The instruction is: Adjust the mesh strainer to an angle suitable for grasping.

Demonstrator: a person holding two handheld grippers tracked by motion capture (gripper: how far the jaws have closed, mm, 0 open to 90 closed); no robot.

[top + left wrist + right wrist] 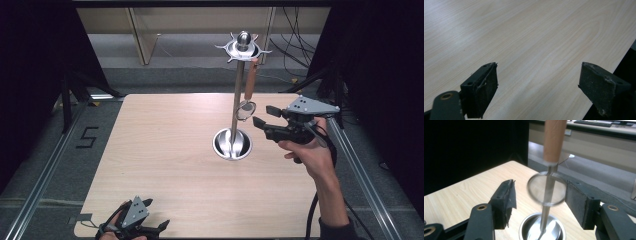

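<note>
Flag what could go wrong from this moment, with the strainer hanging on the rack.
1. The small strainer hangs from one hook of the rack and looks blurred in the right gripper view, so it may be swinging and could slip off.
2. The right hand-held gripper, jaws open, sits close beside the strainer's ring; a careless pull-back might clip it.
3. A knock on the tall, thin pole might tip the rack on its round base.

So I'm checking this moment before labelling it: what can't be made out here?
- Strainer mesh and rim: motion-blurred, right gripper view.
- Its handle top and hook: cut off by the upper edge there.
- Left gripper: partly cut off by the bottom edge, high view.
- Stand hooks: too small, high view.
</note>
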